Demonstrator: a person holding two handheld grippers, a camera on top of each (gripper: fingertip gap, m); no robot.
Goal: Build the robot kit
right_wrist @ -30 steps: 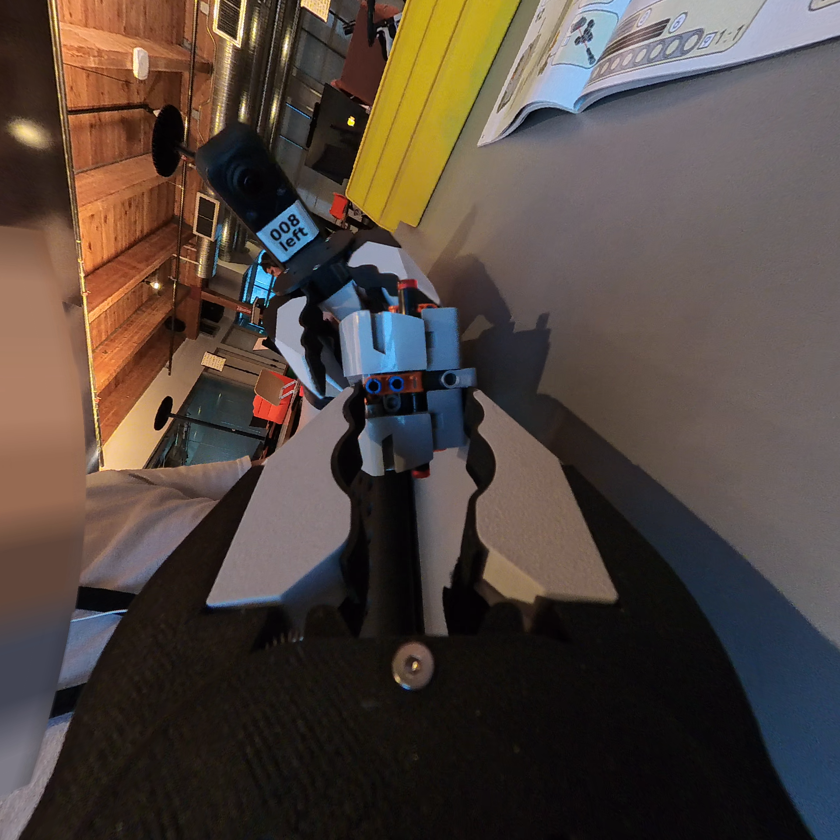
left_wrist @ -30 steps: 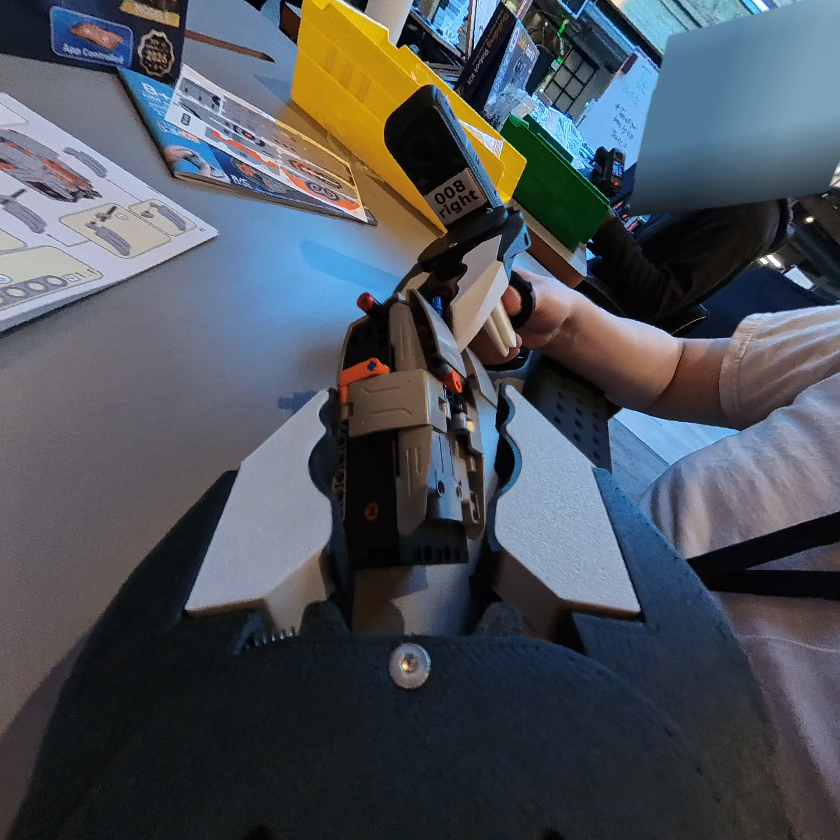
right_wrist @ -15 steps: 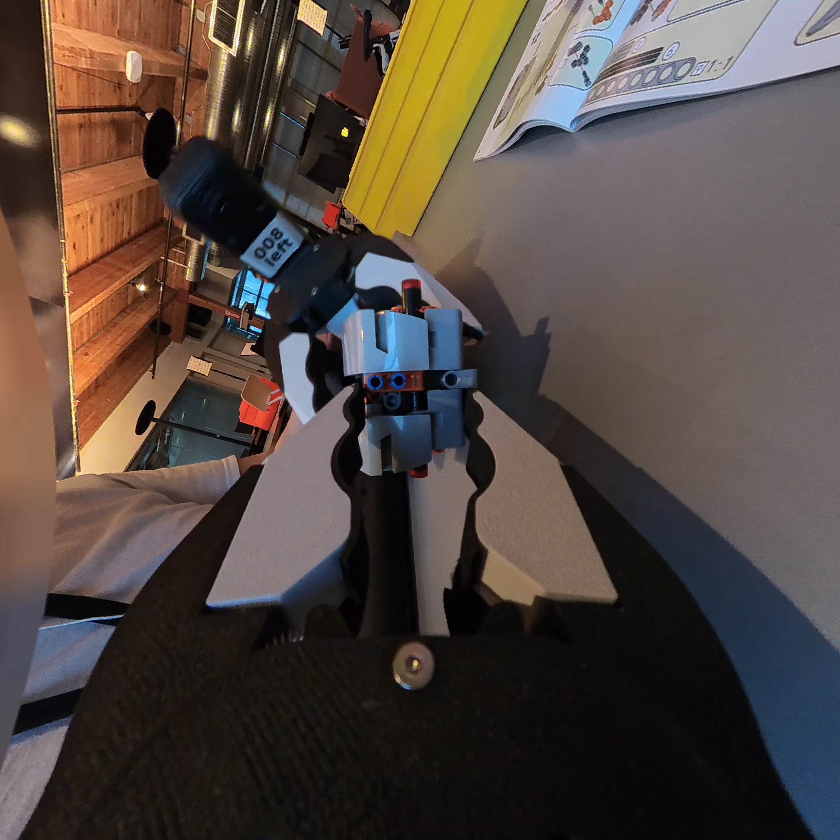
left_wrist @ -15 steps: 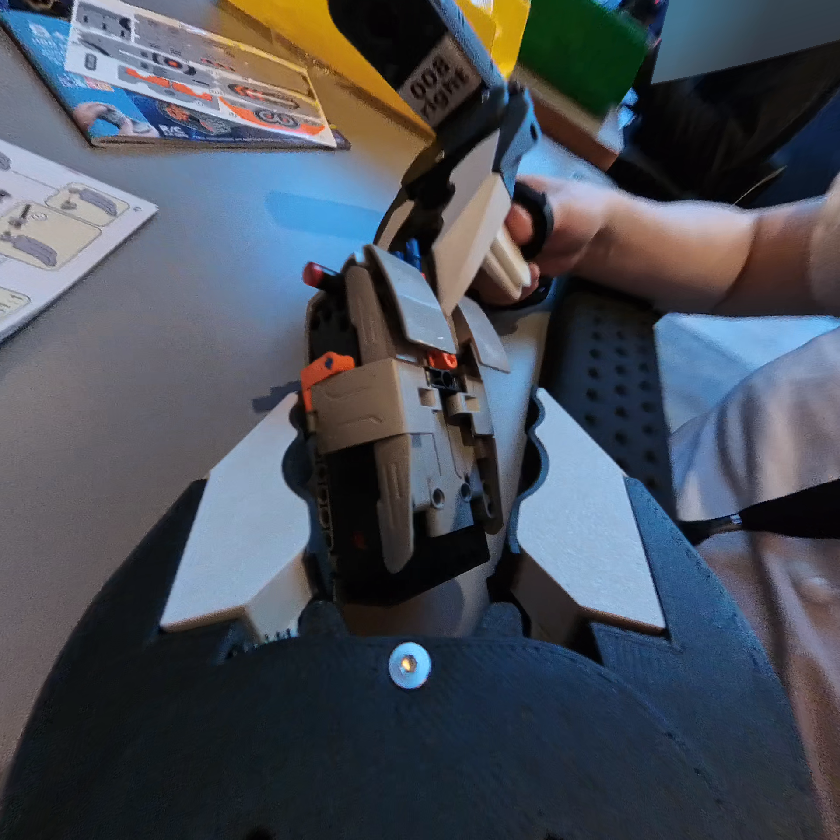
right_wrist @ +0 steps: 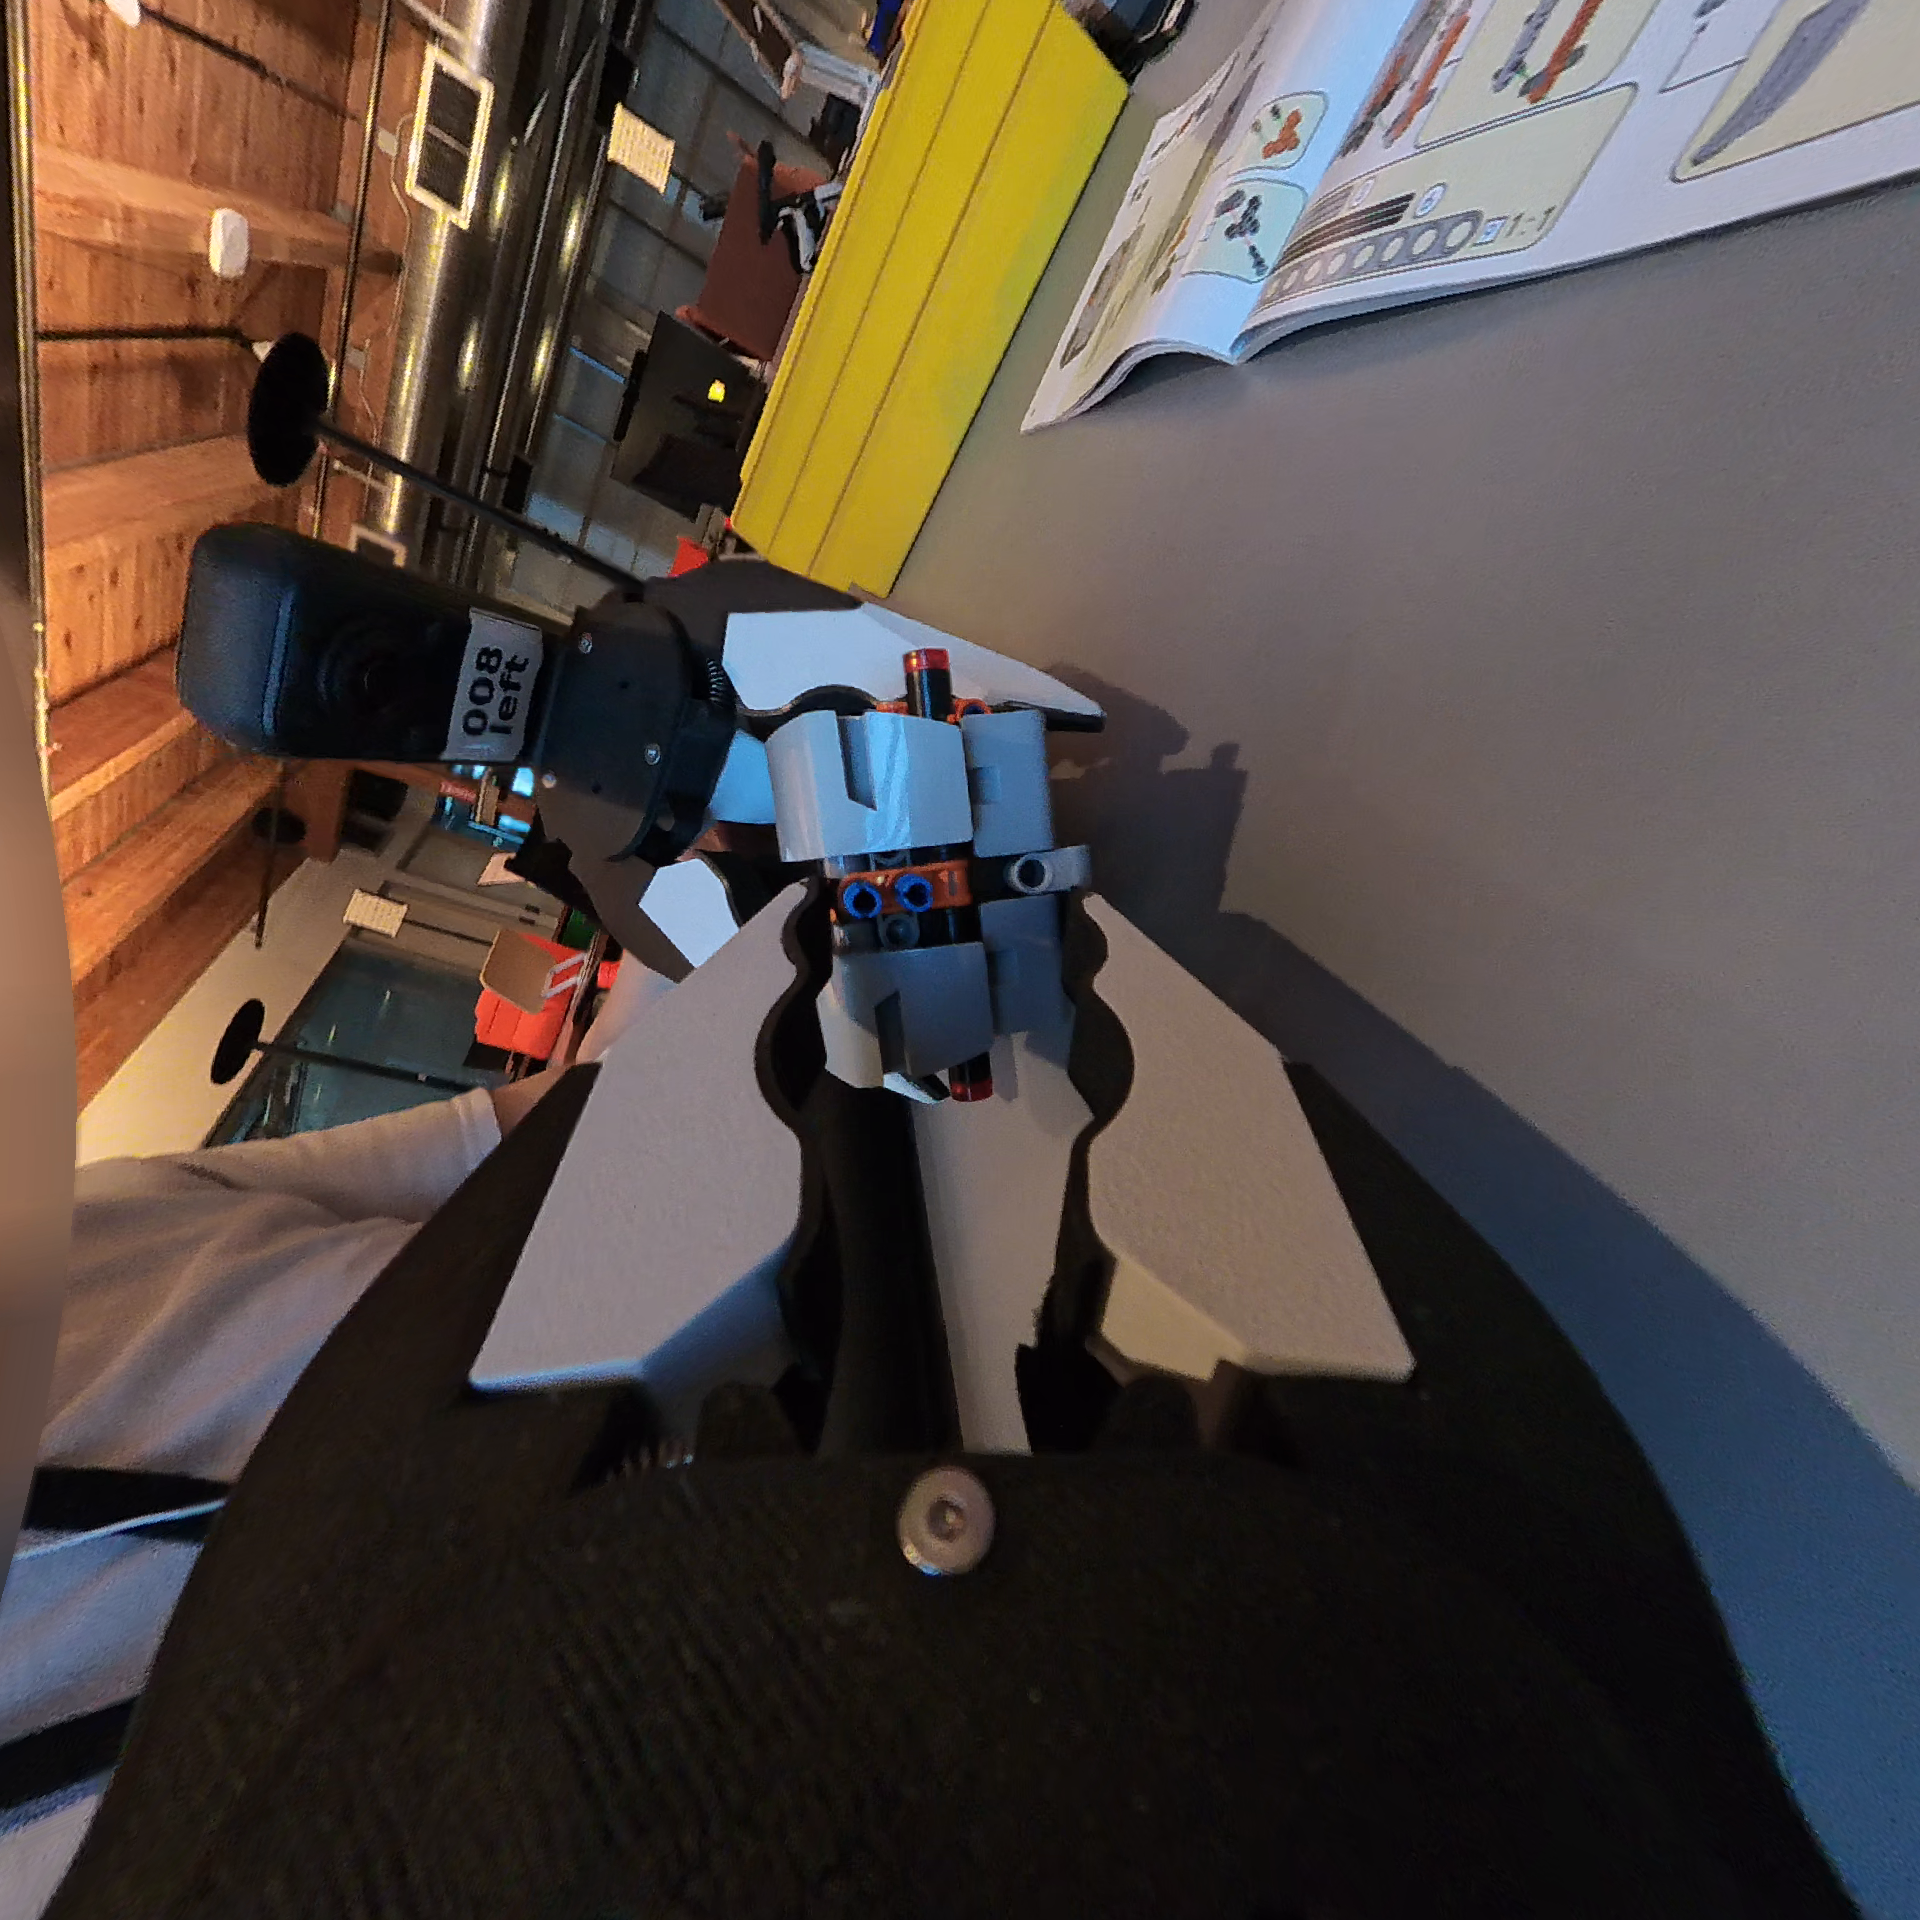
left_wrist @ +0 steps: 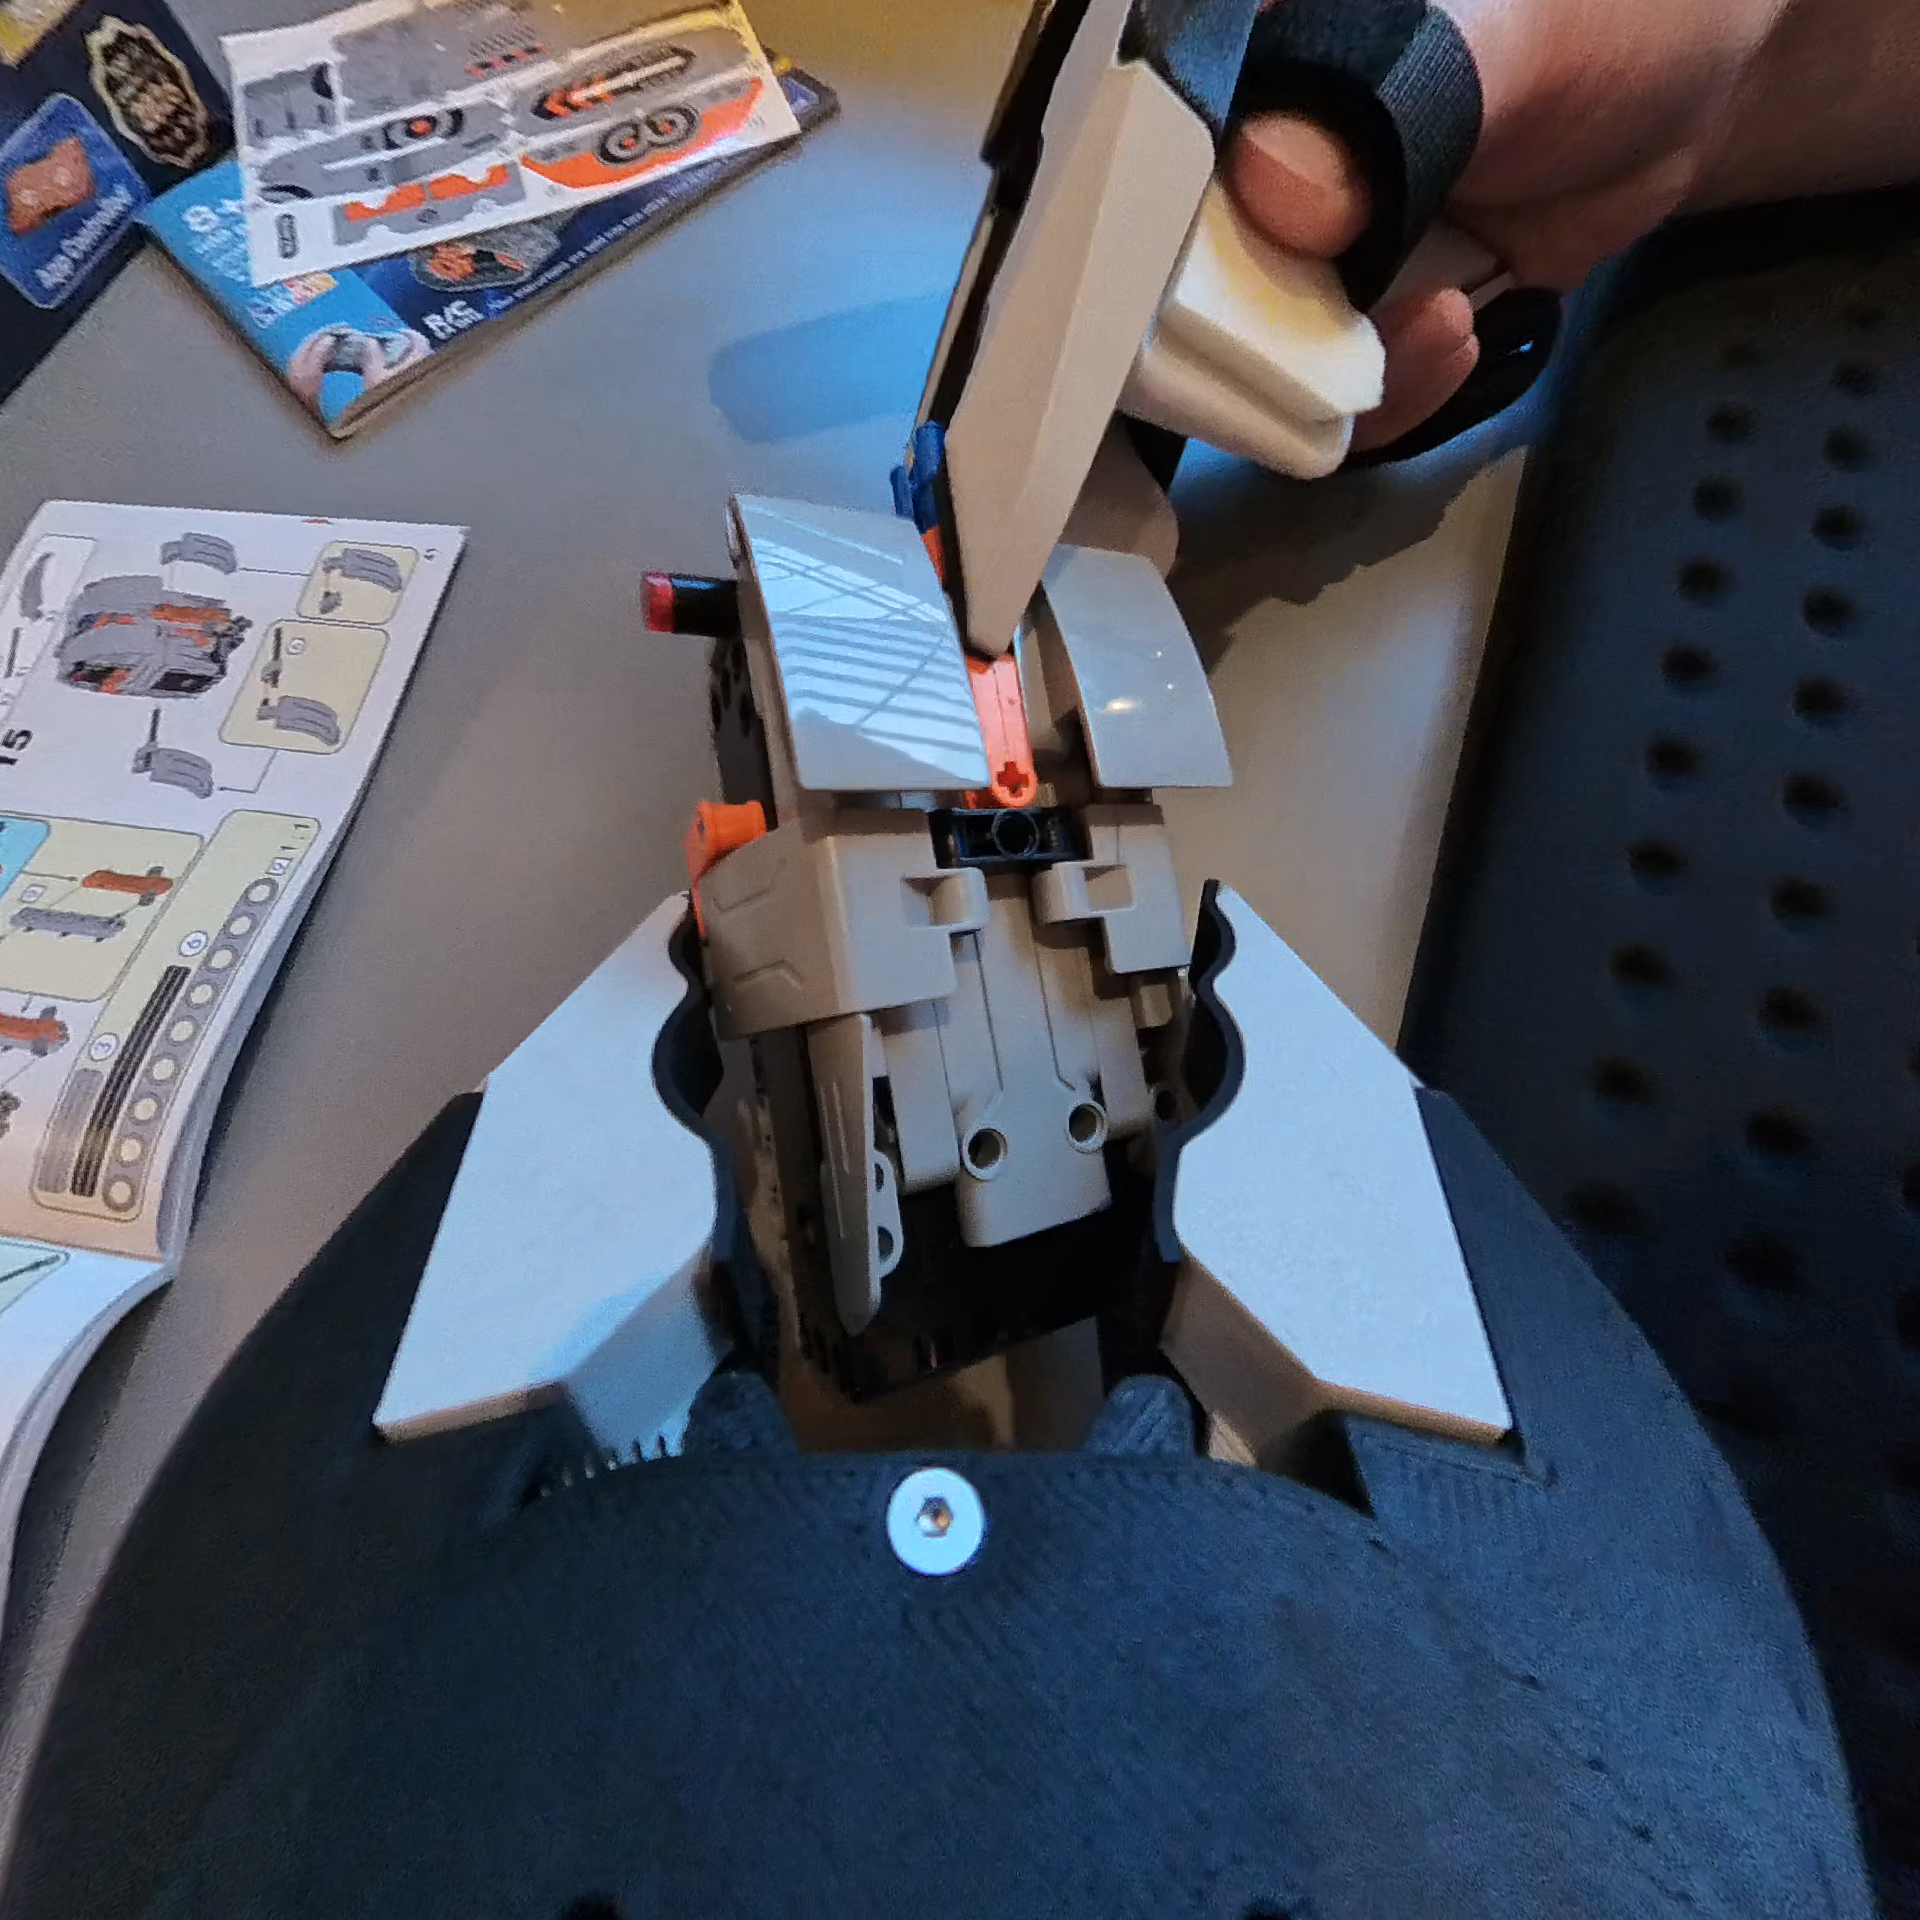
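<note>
Grey brick model [left_wrist: 935,987] sits above the grey table [left_wrist: 520,520], pinched across its body by the left gripper [left_wrist: 945,914]. Since a second ago this view has swung in over the model. The right gripper [left_wrist: 997,582], held by a hand [left_wrist: 1610,156], now looms above it, one finger tip touching the orange piece between the model's two curved panels. An open instruction booklet [left_wrist: 156,831] lies left of the model, with a sticker sheet [left_wrist: 499,156] beyond that. A dark perforated seat [left_wrist: 1714,831] lies to its right.

From the right wrist, the model [right_wrist: 914,914] has stayed put. The right gripper [right_wrist: 945,914] appears closed around its near end, though the contact itself is shadowed. The left gripper [right_wrist: 800,769] clasps the far end, and its camera body has tipped nearly level. Beyond the model stand a yellow bin [right_wrist: 935,260] and the booklet [right_wrist: 1455,156]; nothing lies between them.
</note>
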